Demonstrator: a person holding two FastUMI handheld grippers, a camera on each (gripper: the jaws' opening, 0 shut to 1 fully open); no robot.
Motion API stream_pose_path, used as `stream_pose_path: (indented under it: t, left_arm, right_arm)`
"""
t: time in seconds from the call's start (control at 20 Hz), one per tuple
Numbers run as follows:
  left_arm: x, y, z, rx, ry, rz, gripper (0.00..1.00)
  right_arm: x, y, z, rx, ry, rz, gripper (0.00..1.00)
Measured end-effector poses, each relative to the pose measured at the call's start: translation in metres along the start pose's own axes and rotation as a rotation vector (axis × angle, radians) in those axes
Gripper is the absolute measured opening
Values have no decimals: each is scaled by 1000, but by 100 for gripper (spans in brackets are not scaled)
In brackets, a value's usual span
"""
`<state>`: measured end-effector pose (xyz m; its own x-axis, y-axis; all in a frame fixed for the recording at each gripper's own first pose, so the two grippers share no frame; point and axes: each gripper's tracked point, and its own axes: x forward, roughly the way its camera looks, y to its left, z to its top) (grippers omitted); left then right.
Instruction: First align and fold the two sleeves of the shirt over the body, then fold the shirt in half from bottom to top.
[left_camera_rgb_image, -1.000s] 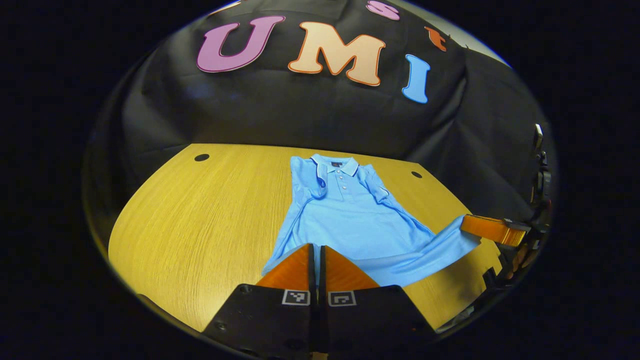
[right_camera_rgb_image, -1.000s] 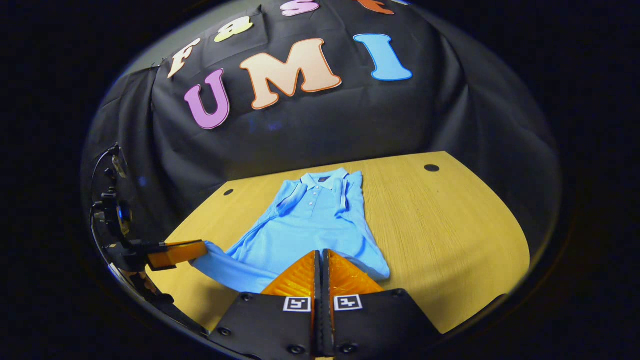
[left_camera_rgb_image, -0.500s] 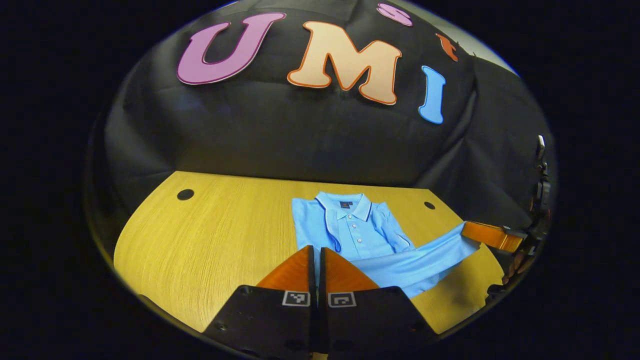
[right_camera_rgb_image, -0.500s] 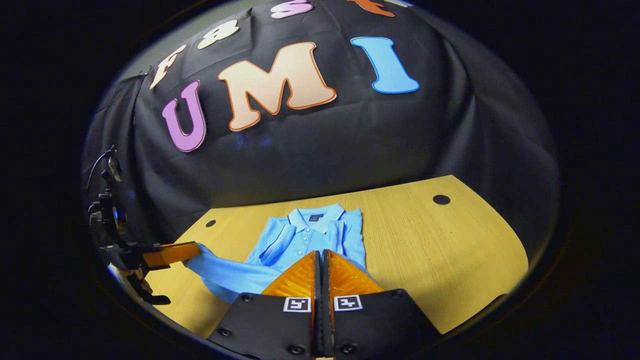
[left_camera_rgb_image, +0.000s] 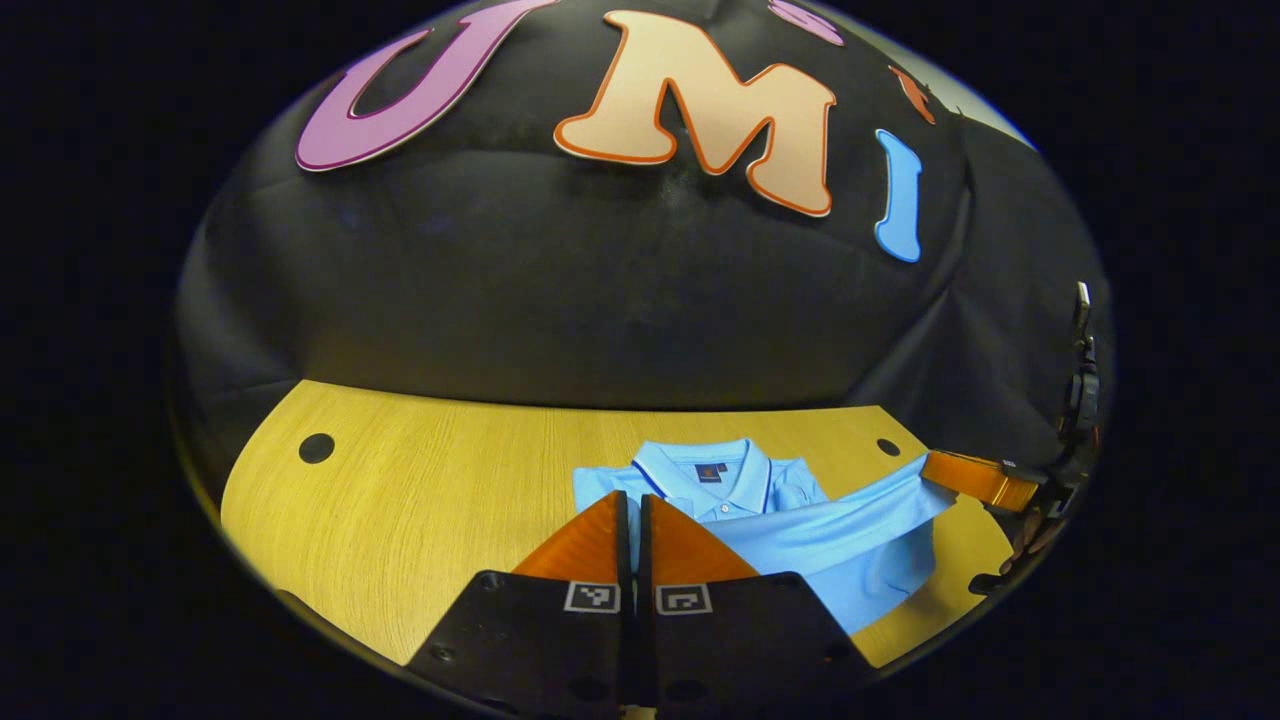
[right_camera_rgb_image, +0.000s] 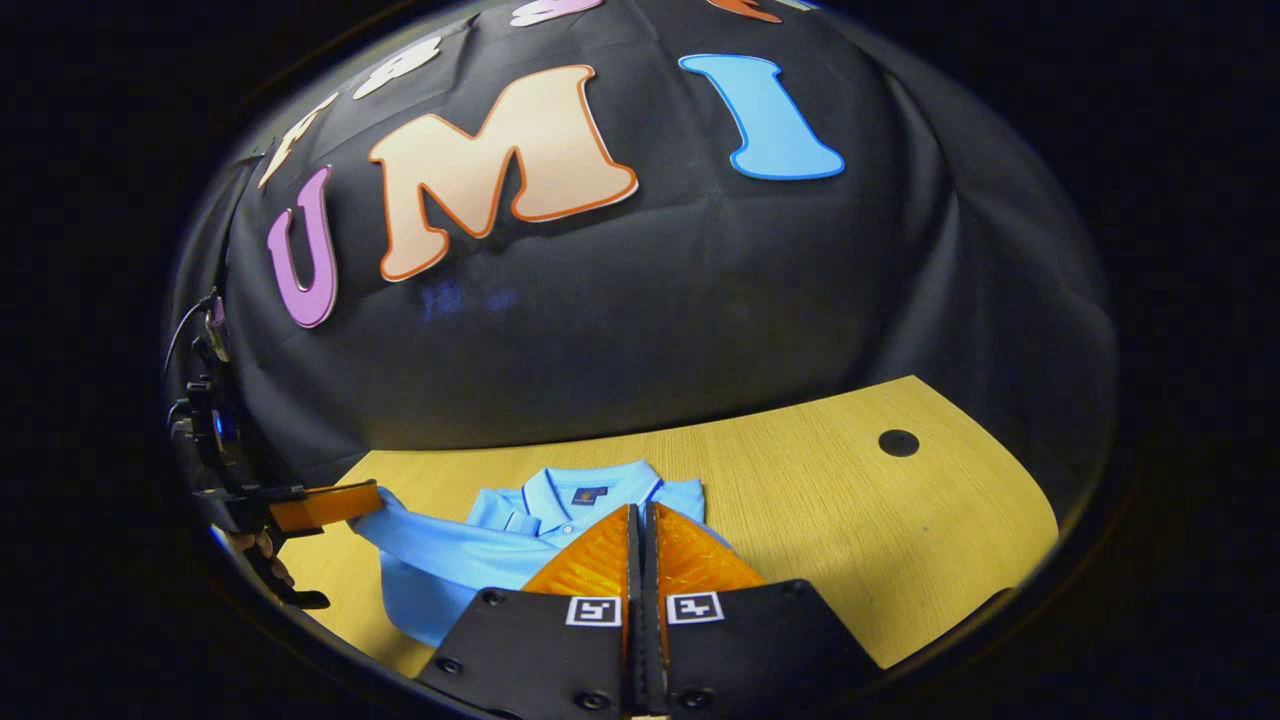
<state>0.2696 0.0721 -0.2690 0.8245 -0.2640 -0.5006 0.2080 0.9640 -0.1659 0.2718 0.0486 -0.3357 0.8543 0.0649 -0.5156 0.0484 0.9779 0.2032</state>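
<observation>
counter: wide and bare beside the shirt, lots of room.
shirt: lies mid-counter; its bottom edge has just been lifted up near the collar, so the last fold looks nearly done.
left gripper: jaws pinching one bottom corner.
right gripper: jaws pinching the other corner.

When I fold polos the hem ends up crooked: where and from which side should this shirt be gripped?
Its two bottom hem corners, approached from the near edge, probably. The shirt lies with its collar away, and its hem hangs straight between left hand-held gripper and right hand-held gripper.
</observation>
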Motion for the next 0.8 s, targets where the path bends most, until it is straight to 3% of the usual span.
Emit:
stream_pose_path:
  t: [0.3, 0.55, 0.6, 0.65, 0.8]
  left_arm:
    - [70, 15, -17, 15, 25, -2, 0]
    - [96, 30, -51, -7, 76, 43, 0]
    - [94, 35, -53, 1, 89, 63, 0]
    - [93, 38, -56, 3, 85, 75, 16]
    - [74, 40, -36, 22, 18, 112, 92]
  right_arm:
    - [68, -11, -17, -23, 26, -76, 2]
    - [85, -6, -31, -35, 37, -110, 1]
    - [85, -4, -34, -43, 38, -109, 11]
    - [84, -1, -35, -55, 37, -104, 33]
    - [64, 6, -18, -127, -43, -104, 100]
